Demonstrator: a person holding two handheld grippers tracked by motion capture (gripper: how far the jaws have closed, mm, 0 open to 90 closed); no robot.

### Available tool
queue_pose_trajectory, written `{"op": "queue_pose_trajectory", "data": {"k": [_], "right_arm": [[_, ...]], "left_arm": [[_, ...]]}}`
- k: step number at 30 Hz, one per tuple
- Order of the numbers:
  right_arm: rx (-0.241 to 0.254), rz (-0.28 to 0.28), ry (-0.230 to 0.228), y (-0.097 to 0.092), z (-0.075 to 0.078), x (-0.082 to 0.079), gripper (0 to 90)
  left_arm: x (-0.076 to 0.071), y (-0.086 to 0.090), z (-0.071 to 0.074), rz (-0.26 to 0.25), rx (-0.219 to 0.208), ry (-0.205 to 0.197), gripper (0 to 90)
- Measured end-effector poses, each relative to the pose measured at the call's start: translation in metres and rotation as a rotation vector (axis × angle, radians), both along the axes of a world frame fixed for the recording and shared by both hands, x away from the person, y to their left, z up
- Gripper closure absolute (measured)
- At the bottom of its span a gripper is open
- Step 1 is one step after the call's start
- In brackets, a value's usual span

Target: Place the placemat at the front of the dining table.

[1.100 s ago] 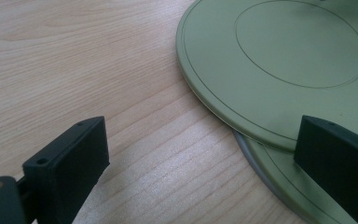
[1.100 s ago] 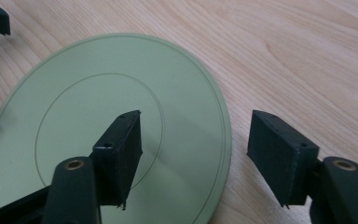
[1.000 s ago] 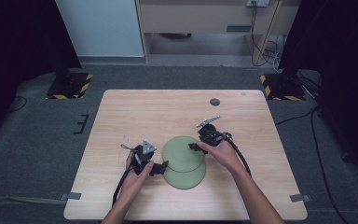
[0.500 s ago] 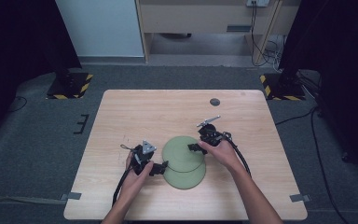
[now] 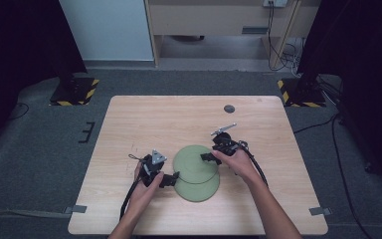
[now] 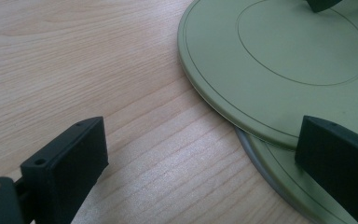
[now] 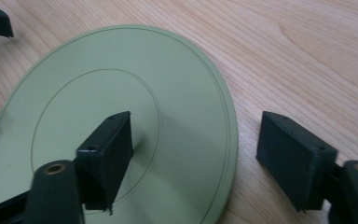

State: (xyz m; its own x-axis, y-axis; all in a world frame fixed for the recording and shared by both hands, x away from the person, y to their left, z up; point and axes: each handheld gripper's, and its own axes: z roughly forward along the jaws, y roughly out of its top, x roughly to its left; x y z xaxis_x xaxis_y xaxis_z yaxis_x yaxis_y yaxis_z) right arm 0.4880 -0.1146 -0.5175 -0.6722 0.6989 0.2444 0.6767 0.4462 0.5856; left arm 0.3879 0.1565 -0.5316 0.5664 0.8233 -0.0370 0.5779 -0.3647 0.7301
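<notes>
While jaws gape, right gripper [image 7: 196, 158] straddles upper plate [image 7: 177, 93] rim

left gripper [image 5: 171, 178]: black body, topped by a grey three-cornered plate; black cable trailed behind.
right gripper [image 5: 205, 158]: black, with a grey metal bracket and black cable.
jaws: flat black blocks, small screw holes seen.
forearms: bare, no sleeves worn.

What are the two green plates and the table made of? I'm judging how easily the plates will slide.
Upper green plate: likely plastic or melamine, matte, uniform colour, thin grooved rings. Lower green plate: looks the same, with a paler edge. Table: light wood or wood-look laminate, smooth, visible grain.
</notes>
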Motion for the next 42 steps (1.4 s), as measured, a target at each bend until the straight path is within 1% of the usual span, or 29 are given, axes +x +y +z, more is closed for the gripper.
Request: {"op": "queue_pose_trajectory", "data": {"k": [4, 8, 14, 17, 20, 22, 25, 29, 34, 38, 42], "right_arm": [[0.031, 0.003, 0.009, -0.001, -0.001, -0.001, 33.8], [0.044, 0.011, 0.013, -0.001, -0.001, -0.001, 37.4], [0.046, 0.01, 0.013, -0.002, -0.001, -0.001, 38.6], [0.041, 0.005, -0.001, -0.002, 0.0, -0.002, 41.6], [0.033, -0.003, -0.025, -0.003, 0.002, -0.003, 47.1], [0.03, -0.004, -0.038, -0.004, 0.002, -0.004, 48.8], [0.031, -0.007, -0.045, -0.004, 0.003, -0.004, 51.6], [0.053, -0.021, -0.059, -0.008, 0.003, -0.004, 57.6], [0.058, -0.028, -0.078, -0.01, 0.005, -0.005, 64.0], [0.07, -0.035, -0.113, -0.012, 0.009, -0.006, 72.4], [0.074, -0.036, -0.145, -0.012, 0.012, -0.008, 76.9]], "left_arm": [[0.0, 0.0, 0.0, 0.0, -0.001, 0.0, 1.6], [0.0, 0.0, 0.0, -0.001, -0.002, 0.002, 1.2], [0.0, 0.0, 0.0, 0.0, -0.001, 0.001, 1.1], [0.0, 0.0, 0.0, 0.0, -0.001, 0.001, 1.0], [0.001, 0.0, 0.0, 0.001, -0.002, 0.002, 0.8], [0.001, 0.0, 0.0, 0.001, -0.002, 0.002, 0.7], [0.0, 0.0, 0.0, 0.002, 0.0, 0.0, 0.8], [0.0, 0.0, 0.0, 0.001, -0.001, 0.002, 0.7], [0.001, 0.0, -0.001, 0.001, -0.002, 0.003, 0.4], [0.001, 0.0, 0.0, 0.0, 0.0, 0.002, 0.3], [0.001, 0.0, 0.0, 0.0, 0.001, 0.003, 0.2]]}}
